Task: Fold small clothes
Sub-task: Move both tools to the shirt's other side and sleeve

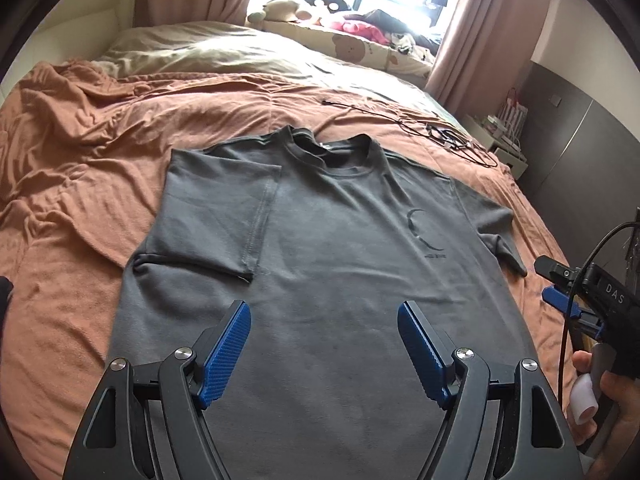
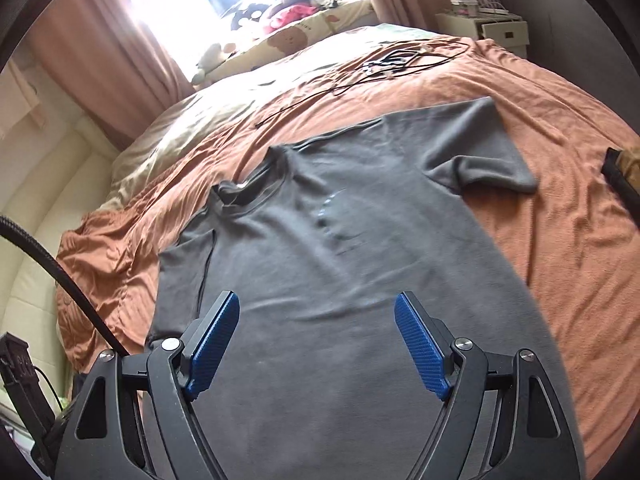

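Grey T-shirt [image 1: 320, 280] (gripper [image 1: 560, 296] marked "DAS")

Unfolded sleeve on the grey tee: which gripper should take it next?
Right, probably. The left sleeve is already folded over the body of the t-shirt; the right sleeve lies spread on the blanket. The right gripper is open beside it, the left gripper open over the hem.

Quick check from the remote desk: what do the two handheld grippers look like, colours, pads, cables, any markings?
Both the left gripper and the right gripper have black angular linkage frames with silver pivot bolts and blue ribbed pads. In the left wrist view the right gripper's body reads "DAS" in pale letters, with a black cable looping over it.
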`<state>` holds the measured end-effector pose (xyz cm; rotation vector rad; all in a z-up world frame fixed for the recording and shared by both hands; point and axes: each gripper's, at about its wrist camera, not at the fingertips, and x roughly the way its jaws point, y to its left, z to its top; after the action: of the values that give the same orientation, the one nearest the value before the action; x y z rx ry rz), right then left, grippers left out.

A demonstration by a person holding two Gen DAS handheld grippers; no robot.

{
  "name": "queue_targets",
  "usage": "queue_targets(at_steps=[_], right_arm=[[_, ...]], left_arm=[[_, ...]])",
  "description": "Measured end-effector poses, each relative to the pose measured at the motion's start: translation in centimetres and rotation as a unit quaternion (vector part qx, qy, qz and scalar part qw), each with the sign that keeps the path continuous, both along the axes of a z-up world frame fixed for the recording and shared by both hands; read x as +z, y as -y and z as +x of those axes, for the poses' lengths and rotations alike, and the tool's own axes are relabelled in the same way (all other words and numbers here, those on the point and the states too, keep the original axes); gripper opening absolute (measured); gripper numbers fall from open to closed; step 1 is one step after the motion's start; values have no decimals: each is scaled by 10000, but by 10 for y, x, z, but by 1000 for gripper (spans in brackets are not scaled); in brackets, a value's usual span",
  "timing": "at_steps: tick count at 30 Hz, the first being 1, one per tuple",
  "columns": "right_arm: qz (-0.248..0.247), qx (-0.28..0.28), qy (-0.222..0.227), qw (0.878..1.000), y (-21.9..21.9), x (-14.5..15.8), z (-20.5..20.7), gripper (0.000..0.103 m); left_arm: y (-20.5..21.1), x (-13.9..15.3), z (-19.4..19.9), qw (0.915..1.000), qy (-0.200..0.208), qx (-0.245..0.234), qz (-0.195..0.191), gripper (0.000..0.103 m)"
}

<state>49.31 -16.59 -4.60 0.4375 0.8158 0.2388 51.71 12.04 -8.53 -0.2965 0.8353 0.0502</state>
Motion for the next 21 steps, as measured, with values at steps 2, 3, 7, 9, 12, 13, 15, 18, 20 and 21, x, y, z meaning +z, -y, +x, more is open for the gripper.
queue_targets(at_steps=[2, 3, 7, 9, 12, 13, 15, 18, 20, 21], right_arm=[[104, -126, -60, 9998, 19, -4, 0, 79], [140, -207, -76, 9997, 29, -6, -2, 79], [267, -506, -121, 9983, 68, -9, -3, 79], [309, -621, -78, 9976, 82, -9, -5, 79], [483, -807, -76, 9955, 106, -13, -8, 78], [575, -877, -67, 9945, 116, -15, -8, 76], [717, -961, -90, 9927, 127, -22, -7, 71], [1056, -1006, -158, 9892, 144, -33, 1, 60], [1497, -1028, -175, 9832, 155, -42, 5, 57], [1673, -1023, -158, 9805, 159, -46, 9, 55]], left_arm=[[11, 1, 4, 10000, 5, -71, -36, 77], [19, 2, 7, 9999, 10, -146, -24, 77], [47, 9, 19, 9992, 40, -383, 102, 77], [60, 13, 27, 9988, 44, -486, 74, 77], [81, 20, 42, 9977, 89, -656, 128, 77], [88, 22, 47, 9973, 96, -711, 122, 77], [100, 23, 59, 9965, 105, -823, 77, 77], [119, 21, 78, 9950, 99, -994, 39, 77], [130, 18, 89, 9939, 76, -1102, 21, 73], [135, 15, 95, 9933, 55, -1158, -9, 69]])
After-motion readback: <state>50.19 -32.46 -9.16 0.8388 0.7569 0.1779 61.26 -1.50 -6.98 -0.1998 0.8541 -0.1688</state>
